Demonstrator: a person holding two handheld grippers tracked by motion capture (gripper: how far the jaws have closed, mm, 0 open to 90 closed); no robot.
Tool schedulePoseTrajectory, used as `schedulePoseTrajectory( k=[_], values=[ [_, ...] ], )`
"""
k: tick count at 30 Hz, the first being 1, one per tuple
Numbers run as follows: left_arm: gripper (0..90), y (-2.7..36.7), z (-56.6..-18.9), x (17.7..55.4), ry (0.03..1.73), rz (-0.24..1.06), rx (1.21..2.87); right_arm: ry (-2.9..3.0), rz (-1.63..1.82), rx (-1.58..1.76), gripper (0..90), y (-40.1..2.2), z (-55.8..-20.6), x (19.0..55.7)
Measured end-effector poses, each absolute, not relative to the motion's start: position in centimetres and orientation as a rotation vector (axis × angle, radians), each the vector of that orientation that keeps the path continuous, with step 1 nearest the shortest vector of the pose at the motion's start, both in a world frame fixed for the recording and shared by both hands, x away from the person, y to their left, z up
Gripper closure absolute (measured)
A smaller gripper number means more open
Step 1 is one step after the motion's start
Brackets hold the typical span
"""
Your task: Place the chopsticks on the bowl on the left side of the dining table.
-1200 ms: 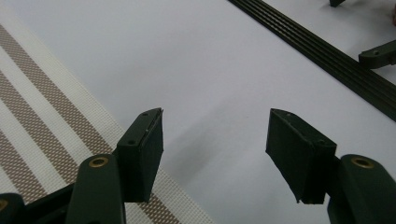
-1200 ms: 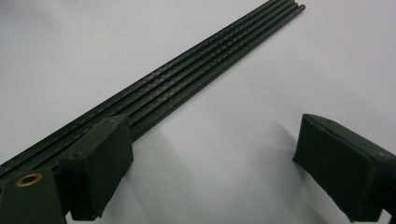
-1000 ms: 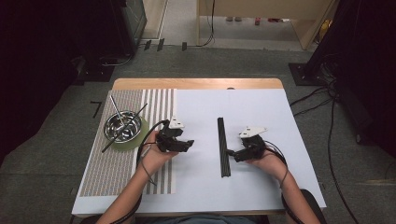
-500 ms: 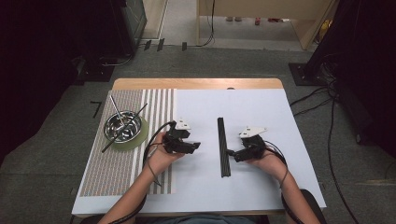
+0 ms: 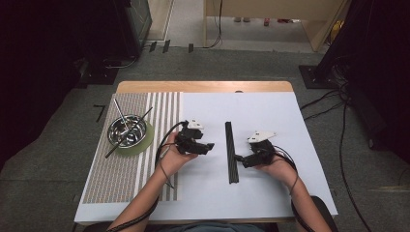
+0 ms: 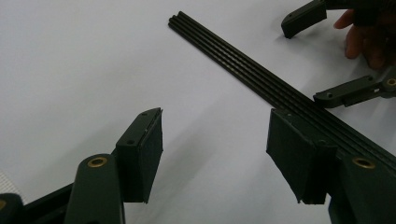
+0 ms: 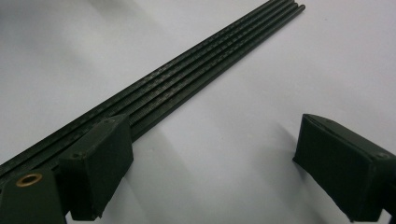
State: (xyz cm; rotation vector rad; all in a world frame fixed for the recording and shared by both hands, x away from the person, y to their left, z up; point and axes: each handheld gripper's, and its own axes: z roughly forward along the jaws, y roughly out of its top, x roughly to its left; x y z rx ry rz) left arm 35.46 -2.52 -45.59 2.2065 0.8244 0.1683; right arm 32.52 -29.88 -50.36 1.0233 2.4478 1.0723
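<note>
The left gripper (image 5: 209, 145) has slid across the white sheet (image 5: 270, 193), away from the striped mat (image 5: 121, 174) and toward the middle of the table; a second ago it sat closer to the mat's stripes. Its jaws stand apart with nothing between them. In the left gripper view the pads (image 6: 144, 149) frame bare sheet, and the bundle of black rods (image 6: 243, 65) runs past the outer side of one jaw rather than through the gap.

The right gripper (image 5: 238, 158) has kept its place by the near half of the black rods (image 5: 231, 152), jaws likewise spread and holding nothing. In the right gripper view one jaw sits just beside the rods (image 7: 187, 79); whether it touches them I cannot tell from that angle.

The rods lie flat near the middle of the table, running from the near edge's side toward the far edge, between the two grippers.

So the shift looks like a closing-in from both sides, probably to take up or separate rods, with no grip made yet.

Farther off, toward the left edge, a metal bowl (image 5: 126, 130) on a green coaster (image 5: 145, 140) holds two sticks (image 5: 121, 113).
</note>
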Motion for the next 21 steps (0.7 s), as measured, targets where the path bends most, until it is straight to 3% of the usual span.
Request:
schedulePoseTrajectory(
  k=[21],
  values=[
    [36.9,-4.9,-46.6,34.2,0.740,0.163,2.214,2.448,1.070,1.019,10.9,-29.9,-50.4,32.5]
  ],
)
